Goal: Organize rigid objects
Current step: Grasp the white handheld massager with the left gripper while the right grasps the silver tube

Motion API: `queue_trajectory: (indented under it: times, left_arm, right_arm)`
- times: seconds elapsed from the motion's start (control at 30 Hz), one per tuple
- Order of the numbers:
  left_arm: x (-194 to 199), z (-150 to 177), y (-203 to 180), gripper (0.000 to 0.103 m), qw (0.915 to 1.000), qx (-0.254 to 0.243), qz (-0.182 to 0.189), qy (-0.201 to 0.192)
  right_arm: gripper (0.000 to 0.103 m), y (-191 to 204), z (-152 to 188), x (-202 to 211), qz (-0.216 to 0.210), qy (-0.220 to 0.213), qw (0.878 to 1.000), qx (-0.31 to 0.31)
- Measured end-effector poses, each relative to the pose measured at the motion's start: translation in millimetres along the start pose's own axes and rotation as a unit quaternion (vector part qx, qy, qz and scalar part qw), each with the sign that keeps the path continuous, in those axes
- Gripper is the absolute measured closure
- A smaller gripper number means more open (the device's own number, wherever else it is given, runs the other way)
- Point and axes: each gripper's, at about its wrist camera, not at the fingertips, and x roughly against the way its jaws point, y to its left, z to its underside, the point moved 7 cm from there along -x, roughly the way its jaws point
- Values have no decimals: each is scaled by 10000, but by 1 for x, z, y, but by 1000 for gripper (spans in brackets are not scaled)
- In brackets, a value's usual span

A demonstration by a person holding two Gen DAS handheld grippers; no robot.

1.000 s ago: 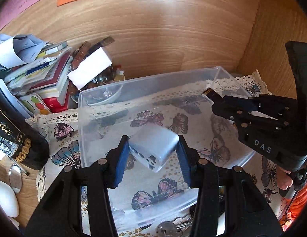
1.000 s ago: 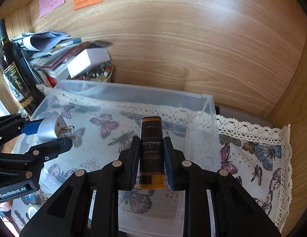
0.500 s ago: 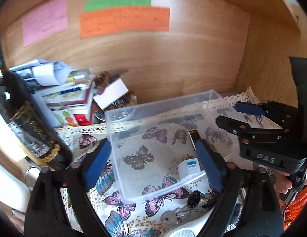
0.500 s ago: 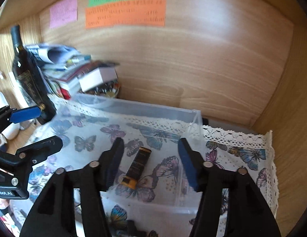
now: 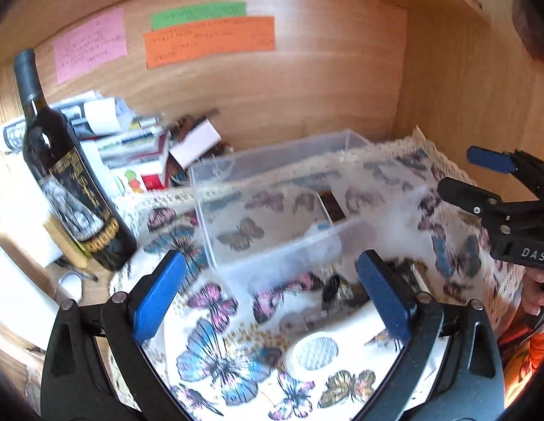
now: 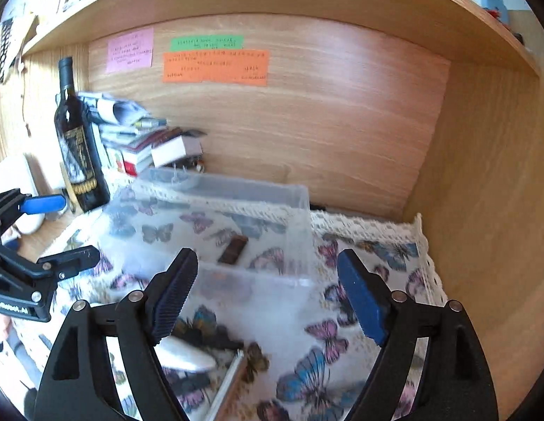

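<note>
Here the left gripper (image 5: 270, 294) has its two blue rubber-padded fingers (image 5: 159, 294) spread wide apart with nothing between them, poised over the butterfly-printed cloth (image 5: 216, 354) just in front of the clear plastic bin (image 5: 219, 242). The right gripper (image 6: 263, 301) is likewise wide open and empty, its ribbed blue pads (image 6: 174, 294) standing off the bin's near wall, one to either side of its right half. The bin is a thin-walled, transparent rectangular tub with rounded corners, sitting on the lace-edged cloth so that the butterfly pattern shows straight through its floor. Inside it lies a small dark brown bottle (image 6: 233, 249), slim and flat-sided, resting on its side near the middle of the floor; beside it, toward the near wall, is a small white plug adapter (image 5: 321, 229), blurred and partly washed out by glare. Outside the bin, on the cloth close to the grippers, lie a white ring of tape (image 5: 315, 352), a dark bunch that looks like keys (image 5: 337, 289), and a smooth white rounded object (image 6: 186, 356) next to a flat wooden-edged strip; motion blur hides their detail. Left of the bin stands a dark glass wine bottle (image 5: 67, 175) with a gold-printed label, upright, and behind it a leaning stack of books and papers (image 5: 131, 147). Pink, green and orange paper notes (image 6: 216, 66) are stuck on the wood-grain back panel.
</note>
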Motion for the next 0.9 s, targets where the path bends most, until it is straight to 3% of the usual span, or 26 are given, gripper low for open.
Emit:
queue_trajectory:
  times: [0.47,0.53,0.6,0.63,0.7,0.77,0.9]
  left_arm:
    - [-42,63,-36,3,9930,64,697,952]
    - [-44,69,-40,11,9912,86,808,1048]
    - [-45,76,-45,19,9882,96,980,1172]
    - [-44,79,-47,21,9874,96,1015,1212]
    - [-40,84,-50,23,9877,61,1024,1181]
    - [-34,89,-55,25,9862,19,1145,1199]
    - [-25,94,-64,30,9837,-151,1316,1213]
  right_arm:
    - [25,7,109,-23,-362,1233,9912,-332]
    - [33,6,116,-26,-396,1333,9895,-396]
    - [47,5,120,-28,-511,1401,9876,-485]
    - [50,3,119,-28,-489,1353,9883,-504]
    - [68,1,118,-27,-509,1323,9887,-487]
    - [78,-1,118,-27,-572,1299,9887,-489]
    - [85,-1,116,-32,-682,1269,9882,-511]
